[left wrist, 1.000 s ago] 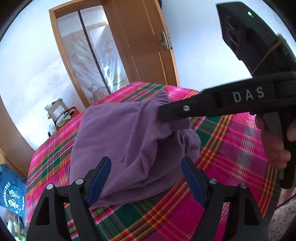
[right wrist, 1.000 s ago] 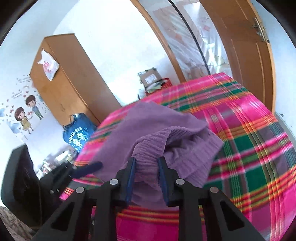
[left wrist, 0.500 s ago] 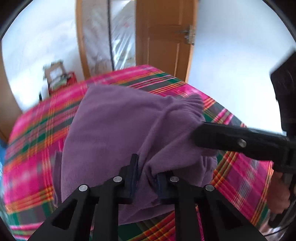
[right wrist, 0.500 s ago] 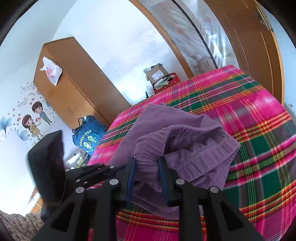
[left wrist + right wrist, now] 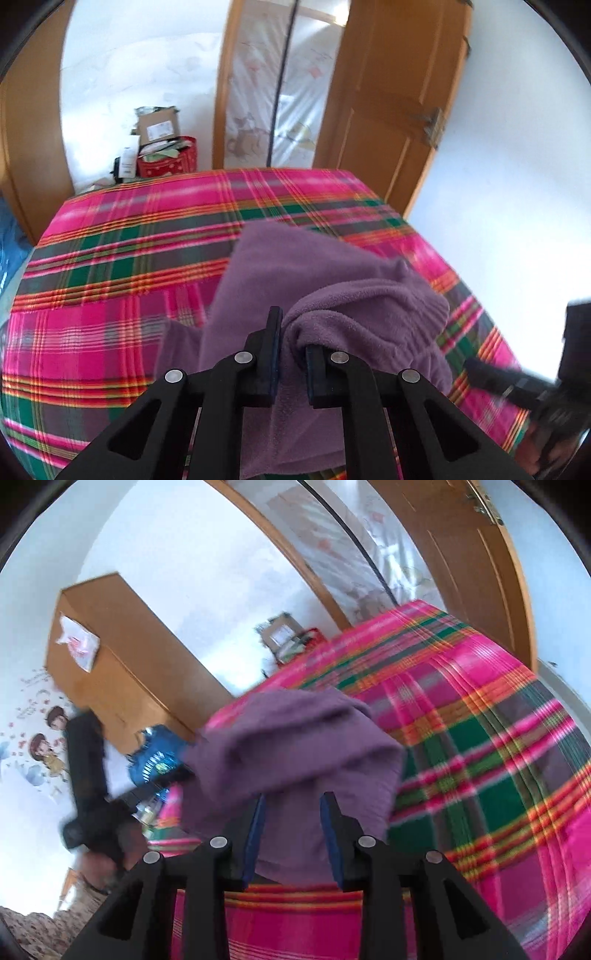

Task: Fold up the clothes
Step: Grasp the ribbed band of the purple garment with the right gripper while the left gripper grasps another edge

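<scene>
A purple fleece garment (image 5: 317, 266) lies bunched on a bed under a pink, green and orange plaid blanket (image 5: 110, 258). My left gripper (image 5: 293, 347) is shut on a thick fold at the garment's near edge, and the cloth wraps over its right finger. In the right wrist view the same garment (image 5: 295, 738) hangs in front of my right gripper (image 5: 293, 812). Its jaws are opening. Cloth still lies between the blue pads (image 5: 328, 827), but they stand apart from it. The right tool shows blurred at the lower right of the left wrist view.
A wooden door (image 5: 388, 110) and a curtained glass doorway stand behind the bed. A red basket with boxes (image 5: 166, 158) sits on the floor by the far-left corner. To the left are a wooden wardrobe (image 5: 122, 657) and a blue bag (image 5: 155, 760).
My left gripper went from wide open to shut on the garment's near fold and carried it sideways with a roll. The right jaws widened, loosening their hold on the cloth.
</scene>
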`<state>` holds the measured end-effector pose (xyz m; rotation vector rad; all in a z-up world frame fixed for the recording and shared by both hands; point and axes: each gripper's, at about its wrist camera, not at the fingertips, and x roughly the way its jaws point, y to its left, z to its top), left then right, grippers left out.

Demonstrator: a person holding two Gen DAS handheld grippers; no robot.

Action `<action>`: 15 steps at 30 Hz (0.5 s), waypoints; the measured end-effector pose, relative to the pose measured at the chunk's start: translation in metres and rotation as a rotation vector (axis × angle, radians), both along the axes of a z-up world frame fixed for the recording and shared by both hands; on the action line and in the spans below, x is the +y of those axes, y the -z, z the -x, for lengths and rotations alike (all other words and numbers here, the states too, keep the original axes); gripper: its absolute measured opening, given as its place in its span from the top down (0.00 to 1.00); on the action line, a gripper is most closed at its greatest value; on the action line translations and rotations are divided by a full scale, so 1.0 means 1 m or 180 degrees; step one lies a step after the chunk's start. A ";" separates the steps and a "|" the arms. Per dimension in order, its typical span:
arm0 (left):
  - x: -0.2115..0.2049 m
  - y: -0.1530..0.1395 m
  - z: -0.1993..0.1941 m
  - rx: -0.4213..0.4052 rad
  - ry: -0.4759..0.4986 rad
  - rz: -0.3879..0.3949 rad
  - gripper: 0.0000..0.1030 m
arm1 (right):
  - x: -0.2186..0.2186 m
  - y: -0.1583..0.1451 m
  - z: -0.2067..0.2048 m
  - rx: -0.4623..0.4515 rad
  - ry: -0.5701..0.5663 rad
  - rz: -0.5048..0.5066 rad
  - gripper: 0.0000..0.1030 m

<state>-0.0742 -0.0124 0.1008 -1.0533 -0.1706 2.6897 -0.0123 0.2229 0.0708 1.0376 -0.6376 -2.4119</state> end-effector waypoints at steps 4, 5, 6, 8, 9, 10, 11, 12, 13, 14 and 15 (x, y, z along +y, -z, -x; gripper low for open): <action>-0.019 -0.013 -0.004 0.0098 -0.0203 -0.0071 0.90 | -0.007 0.010 0.003 -0.0144 -0.0015 -0.0134 0.59; -0.025 -0.016 -0.006 0.0129 -0.0258 -0.0081 0.90 | -0.011 0.010 0.005 -0.0149 -0.0043 -0.0158 0.57; -0.030 -0.018 -0.006 0.0147 -0.0307 -0.0090 0.90 | -0.015 0.009 0.006 -0.0149 -0.0066 -0.0192 0.54; -0.039 -0.020 -0.007 0.0168 -0.0394 -0.0107 0.90 | -0.021 0.009 0.006 -0.0139 -0.0059 -0.0294 0.51; -0.043 -0.019 -0.007 0.0169 -0.0433 -0.0111 0.90 | -0.023 0.009 0.005 -0.0128 -0.0023 -0.0381 0.51; -0.046 -0.019 -0.008 0.0171 -0.0471 -0.0116 0.90 | -0.024 0.008 0.004 -0.0092 0.0064 -0.0480 0.51; -0.051 -0.018 -0.008 0.0169 -0.0506 -0.0117 0.90 | -0.023 0.006 0.001 -0.0048 0.0159 -0.0542 0.51; -0.056 -0.018 -0.009 0.0167 -0.0538 -0.0117 0.90 | -0.020 0.005 -0.001 -0.0030 0.0220 -0.0540 0.51; -0.059 -0.018 -0.009 0.0162 -0.0569 -0.0127 0.90 | -0.018 0.006 -0.002 -0.0045 0.0241 -0.0525 0.50; -0.063 -0.018 -0.009 0.0157 -0.0600 -0.0141 0.90 | -0.017 0.007 -0.003 -0.0072 0.0248 -0.0513 0.50; -0.066 -0.018 -0.009 0.0153 -0.0630 -0.0156 0.90 | -0.016 0.009 -0.003 -0.0098 0.0256 -0.0501 0.49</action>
